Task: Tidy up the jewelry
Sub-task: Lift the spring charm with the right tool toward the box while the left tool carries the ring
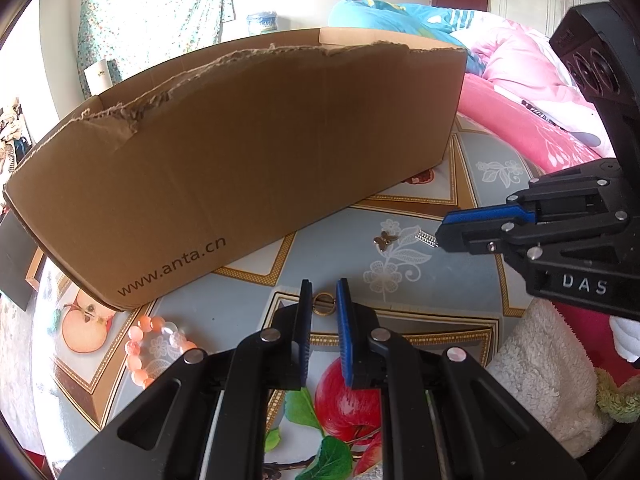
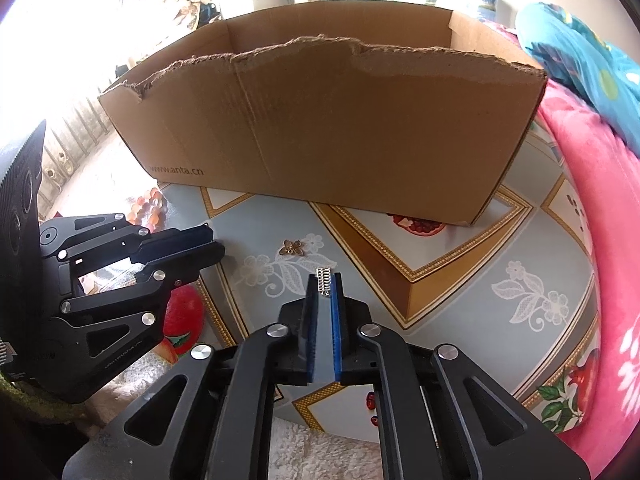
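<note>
Our left gripper [image 1: 324, 300], jaws narrowly open, straddles the light, slippery ring [image 1: 323, 304] on the table [image 1: 460, 280] before the box [image 1: 240, 152]; we'd pinch its rim, while our right gripper [image 2: 325, 282] pinches the stiff silver clasp [image 2: 324, 279].

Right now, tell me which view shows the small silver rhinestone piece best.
The right wrist view: the silver rhinestone piece sits centred between the right gripper fingertips, its rows distinct. The left wrist view shows it small, partly hidden at that gripper's tip.
</note>
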A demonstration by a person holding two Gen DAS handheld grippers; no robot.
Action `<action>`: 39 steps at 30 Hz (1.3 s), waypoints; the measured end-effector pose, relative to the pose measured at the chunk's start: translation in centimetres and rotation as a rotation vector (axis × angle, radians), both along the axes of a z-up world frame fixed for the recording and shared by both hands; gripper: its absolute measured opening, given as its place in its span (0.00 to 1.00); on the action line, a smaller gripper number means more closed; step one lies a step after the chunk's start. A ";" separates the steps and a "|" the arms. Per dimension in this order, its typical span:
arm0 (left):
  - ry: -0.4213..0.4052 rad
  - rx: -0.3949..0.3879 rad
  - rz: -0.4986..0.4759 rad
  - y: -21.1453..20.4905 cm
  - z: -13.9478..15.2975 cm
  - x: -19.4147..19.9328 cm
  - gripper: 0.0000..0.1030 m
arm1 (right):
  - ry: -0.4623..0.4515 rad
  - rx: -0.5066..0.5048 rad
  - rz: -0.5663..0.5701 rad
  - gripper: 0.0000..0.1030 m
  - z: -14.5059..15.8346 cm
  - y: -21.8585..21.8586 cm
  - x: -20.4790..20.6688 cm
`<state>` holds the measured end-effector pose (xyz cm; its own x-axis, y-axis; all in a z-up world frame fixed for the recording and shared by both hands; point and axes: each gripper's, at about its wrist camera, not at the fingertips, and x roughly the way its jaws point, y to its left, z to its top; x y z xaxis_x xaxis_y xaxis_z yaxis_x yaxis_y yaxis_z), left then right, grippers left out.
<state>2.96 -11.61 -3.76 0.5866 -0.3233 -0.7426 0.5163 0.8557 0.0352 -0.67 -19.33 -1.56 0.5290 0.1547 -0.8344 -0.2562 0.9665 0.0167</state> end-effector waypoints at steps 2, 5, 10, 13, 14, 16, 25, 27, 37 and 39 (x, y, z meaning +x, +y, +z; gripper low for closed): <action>-0.002 0.002 -0.002 0.0 0.0 0.0 0.11 | -0.002 -0.019 0.014 0.19 0.0 0.5 0.1; -0.005 0.003 0.000 -0.1 0.0 -0.1 0.11 | -0.003 -0.059 0.033 0.18 -0.3 1.1 0.5; -0.007 -0.001 0.007 -0.1 0.0 -0.2 0.11 | 0.016 -0.061 0.026 0.03 0.0 0.9 1.1; -0.005 -0.005 0.010 0.0 0.0 -0.2 0.11 | 0.023 -0.039 0.013 0.02 0.2 0.3 1.3; -0.005 -0.007 0.010 0.0 0.0 -0.2 0.11 | 0.026 -0.028 0.008 0.02 0.3 0.1 1.3; -0.005 -0.007 0.010 0.1 0.0 -0.2 0.11 | 0.031 -0.012 -0.002 0.02 0.4 -0.2 1.3; -0.012 -0.012 -0.004 0.3 0.4 -0.3 0.11 | -0.001 0.023 -0.039 0.00 2.2 -2.5 -0.1; -0.021 -0.011 -0.011 0.2 0.7 -0.6 0.11 | -0.015 0.031 -0.044 0.00 2.8 -2.9 -0.5; -0.063 -0.004 -0.021 0.4 2.0 -1.9 0.11 | -0.001 0.057 -0.033 0.02 1.8 -1.9 -2.5; -0.065 -0.001 -0.017 0.5 2.1 -2.0 0.11 | -0.003 0.024 -0.035 0.03 1.5 -1.3 -2.1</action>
